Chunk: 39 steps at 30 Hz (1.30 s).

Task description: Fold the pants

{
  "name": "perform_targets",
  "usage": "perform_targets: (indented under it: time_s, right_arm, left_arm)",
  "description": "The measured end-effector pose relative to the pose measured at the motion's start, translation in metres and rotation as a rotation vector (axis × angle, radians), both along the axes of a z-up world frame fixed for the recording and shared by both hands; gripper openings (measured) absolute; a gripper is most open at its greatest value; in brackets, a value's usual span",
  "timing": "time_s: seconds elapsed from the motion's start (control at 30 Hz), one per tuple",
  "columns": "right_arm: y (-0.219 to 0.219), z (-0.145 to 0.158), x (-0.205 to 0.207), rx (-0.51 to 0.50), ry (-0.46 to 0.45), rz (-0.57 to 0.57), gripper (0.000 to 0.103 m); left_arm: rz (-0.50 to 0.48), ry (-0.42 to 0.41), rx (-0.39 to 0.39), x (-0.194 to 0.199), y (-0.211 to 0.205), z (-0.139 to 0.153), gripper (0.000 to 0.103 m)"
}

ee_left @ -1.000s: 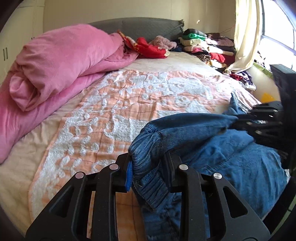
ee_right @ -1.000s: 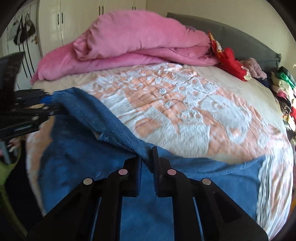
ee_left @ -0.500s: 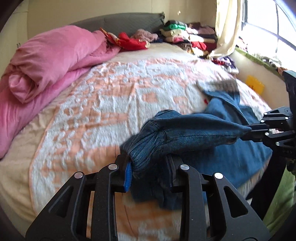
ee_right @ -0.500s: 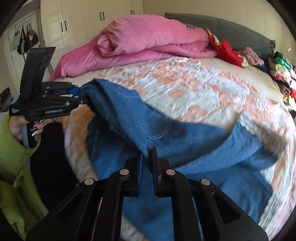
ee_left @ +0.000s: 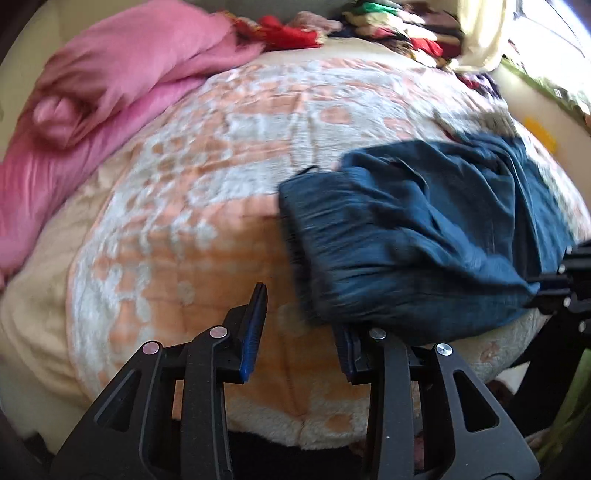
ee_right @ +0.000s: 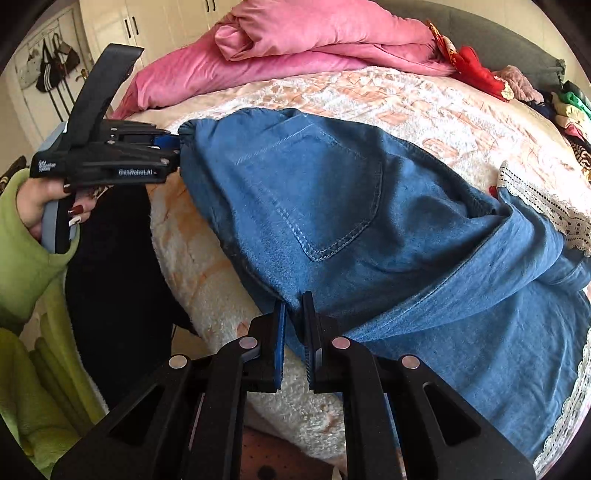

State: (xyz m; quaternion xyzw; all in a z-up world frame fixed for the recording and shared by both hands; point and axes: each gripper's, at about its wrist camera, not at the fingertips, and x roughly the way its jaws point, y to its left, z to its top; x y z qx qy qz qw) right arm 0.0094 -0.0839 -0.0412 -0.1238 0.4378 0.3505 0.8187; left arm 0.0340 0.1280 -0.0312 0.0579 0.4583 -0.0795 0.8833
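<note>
The blue denim pants (ee_right: 369, 229) lie bunched on the near corner of the bed, back pocket up; they also show in the left wrist view (ee_left: 417, 236). My left gripper (ee_left: 299, 325) is open, its fingers wide apart, and the waistband edge lies just beyond it to the right. In the right wrist view the left gripper (ee_right: 173, 147) sits at the pants' waistband corner. My right gripper (ee_right: 293, 314) is shut on a fold of the pants at their near edge.
The bed has a peach and white blanket (ee_left: 221, 177). A rolled pink duvet (ee_right: 295, 40) lies at its far left. Piled clothes (ee_left: 399, 26) sit at the head by the window. White cupboards (ee_right: 155, 26) stand behind.
My left gripper has opened and let go of the waistband. The pants have dropped from being held up onto the bed. My right gripper keeps its hold.
</note>
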Motion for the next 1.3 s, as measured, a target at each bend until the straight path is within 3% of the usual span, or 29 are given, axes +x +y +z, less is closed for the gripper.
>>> perform_targets:
  time_s: [0.13, 0.27, 0.37, 0.47, 0.57, 0.63, 0.7, 0.87, 1.03, 1.1, 1.3]
  right_arm:
    - [-0.003, -0.006, 0.002, 0.015, 0.025, -0.006, 0.011]
    - [-0.002, -0.017, 0.003, 0.018, 0.060, -0.006, 0.011]
    - [-0.002, -0.017, 0.003, 0.028, 0.067, -0.004, 0.013]
    - [-0.007, -0.013, 0.002, 0.059, 0.079, 0.000, 0.018]
    - [-0.011, -0.005, -0.004, 0.072, 0.081, 0.016, 0.022]
    - [-0.018, 0.008, -0.009, 0.122, 0.081, 0.031, 0.022]
    - [-0.023, 0.021, -0.011, 0.149, 0.048, 0.023, 0.022]
    - [-0.022, 0.027, -0.001, 0.149, 0.008, -0.039, 0.027]
    - [-0.006, -0.014, 0.022, 0.043, 0.141, -0.132, 0.027]
    - [-0.008, -0.024, 0.025, 0.054, 0.171, -0.161, 0.027]
    - [-0.024, -0.005, 0.015, 0.093, 0.136, -0.170, 0.035]
  left_arm:
    - [0.073, -0.015, -0.047, -0.011, 0.026, 0.014, 0.027]
    - [0.077, -0.069, -0.133, -0.024, 0.030, 0.042, 0.026]
    - [-0.008, -0.086, -0.148, -0.024, 0.002, 0.055, 0.026]
    - [-0.103, -0.055, -0.171, -0.021, -0.030, 0.050, 0.026]
    - [-0.165, -0.013, -0.138, -0.012, -0.056, 0.033, 0.026]
    - [-0.148, 0.002, -0.031, -0.002, -0.063, 0.016, 0.025]
    - [-0.141, 0.003, 0.006, 0.004, -0.062, 0.007, 0.023]
    - [-0.127, -0.005, 0.000, 0.007, -0.053, 0.001, 0.022]
    - [-0.129, -0.003, -0.015, 0.009, -0.050, -0.004, 0.022]
    - [-0.129, -0.002, -0.017, 0.009, -0.051, -0.006, 0.022]
    - [-0.130, -0.028, 0.012, 0.003, -0.056, 0.002, 0.022]
